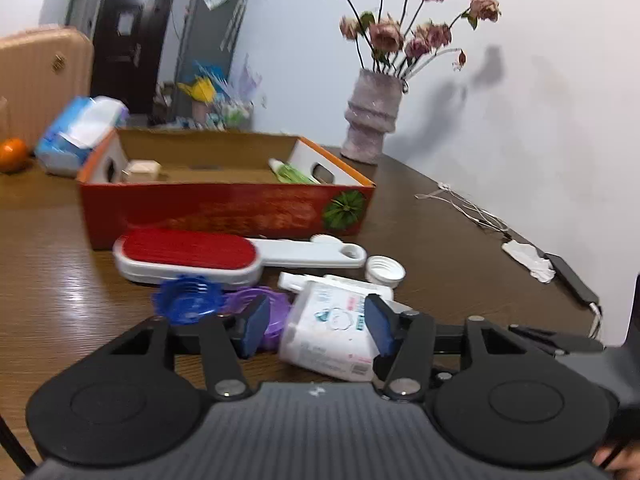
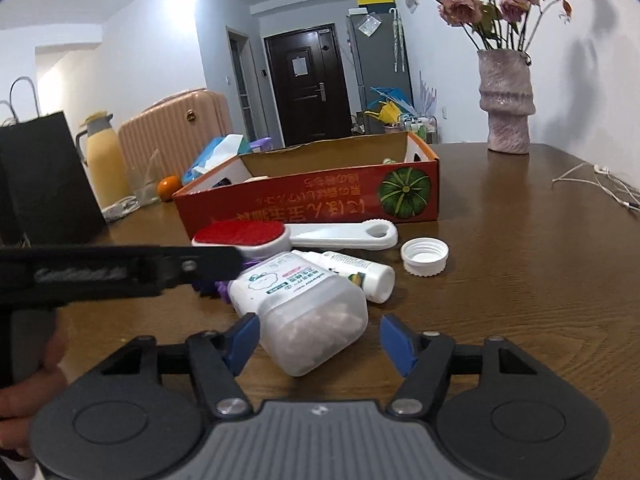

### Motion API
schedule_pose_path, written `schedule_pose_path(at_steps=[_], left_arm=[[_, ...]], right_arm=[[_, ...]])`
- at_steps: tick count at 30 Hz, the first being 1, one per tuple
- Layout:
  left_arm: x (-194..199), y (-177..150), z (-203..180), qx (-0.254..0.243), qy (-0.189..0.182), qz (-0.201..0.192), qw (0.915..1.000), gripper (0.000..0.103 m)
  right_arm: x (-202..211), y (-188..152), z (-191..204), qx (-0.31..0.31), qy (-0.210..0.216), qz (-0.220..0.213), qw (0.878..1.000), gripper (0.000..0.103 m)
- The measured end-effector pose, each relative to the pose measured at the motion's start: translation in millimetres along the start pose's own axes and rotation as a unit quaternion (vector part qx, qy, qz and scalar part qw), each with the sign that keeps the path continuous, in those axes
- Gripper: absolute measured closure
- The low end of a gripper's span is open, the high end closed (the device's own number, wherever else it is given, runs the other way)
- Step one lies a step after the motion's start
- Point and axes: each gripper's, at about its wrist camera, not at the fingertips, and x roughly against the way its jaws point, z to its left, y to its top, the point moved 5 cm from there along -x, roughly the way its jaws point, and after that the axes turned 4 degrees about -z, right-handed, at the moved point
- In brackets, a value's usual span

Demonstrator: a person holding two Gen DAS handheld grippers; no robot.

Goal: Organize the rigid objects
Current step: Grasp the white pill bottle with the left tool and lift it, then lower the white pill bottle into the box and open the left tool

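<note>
1. Brown wooden table (image 1: 60, 300) filled the left wrist view. The left gripper (image 1: 318, 326) had its blue pads spread apart, one on each side of the white plastic jar (image 1: 332, 328), which lay on its side; whether the pads touched the jar could not be told. Beyond it: a blue toothed cap (image 1: 188, 300), a purple piece (image 1: 260, 304) partly behind the left pad, a lint brush (image 1: 192, 254) with a red face, a white screw cap (image 1: 386, 270), and the orange cardboard box (image 1: 224, 210).
2. Only this view looked into the box: a small beige carton (image 1: 142, 170) at the left end, a green-and-white tube (image 1: 290, 172) at the right. Also only here: a white cloth (image 1: 528, 260) and a dark flat item at the table's right edge. Jar label blurred, unreadable.
3. Right wrist view: the right gripper (image 2: 320, 344) was released, fingers wide, the jar's (image 2: 300, 312) base between them, no firm contact visible. The other gripper's black body crossed in from the left.
4. Seen only here: a small white bottle (image 2: 360, 274) behind the jar, a black paper bag (image 2: 44, 176), a yellow flask (image 2: 102, 160), pale contents inside the jar.
5. Box front (image 2: 312, 196) carried upside-down white Chinese characters, not legible, beside a green pumpkin picture (image 2: 405, 194). Jar label text too small to read.
6. Both views: vase (image 2: 506, 104) of dried roses, pink suitcase (image 2: 176, 128), orange fruit (image 2: 168, 188).
</note>
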Motion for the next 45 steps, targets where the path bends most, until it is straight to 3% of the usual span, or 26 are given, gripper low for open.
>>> schedule_pose_path(at_steps=[2,7,14,22,26,36,45], left_arm=[[-12.6,0.4,-5.1,0.006,-0.016,0.016,0.9997,0.057],[-26.9,-6.1,-18.8,-0.006,-0.024,0.023,0.9994,0.058],[-33.0,0.1,-20.5,0.012,-0.026,0.032,0.9991,0.061],[-42.7,-7.2,-7.9,0.091,-0.037,0.053,0.9938,0.06],[-28.4,-10.3,-17.3,0.071,-0.028,0.043,0.9962,0.067],[30.1,-23.3,-37.1,0.066,-0.033,0.014,0.9972,0.067],[66.9,-12.7,-33.4,0.073,-0.029,-0.026,0.9966,0.067]], right_arm=[[0.0,1.4,-10.2,-0.01,-0.007,-0.003,1.0,0.042],[0.6,7.9,-39.8,-0.058,-0.025,-0.01,0.998,0.05],[-16.2,16.2,-56.9,-0.146,0.041,-0.006,0.988,0.068],[-33.4,16.9,-72.0,-0.237,0.065,0.007,0.969,0.07],[-25.0,16.0,-72.6,-0.233,0.066,0.01,0.97,0.079],[28.4,12.0,-49.8,-0.205,0.066,-0.009,0.976,0.079],[54.6,25.0,-21.6,-0.178,0.083,-0.033,0.98,0.079]])
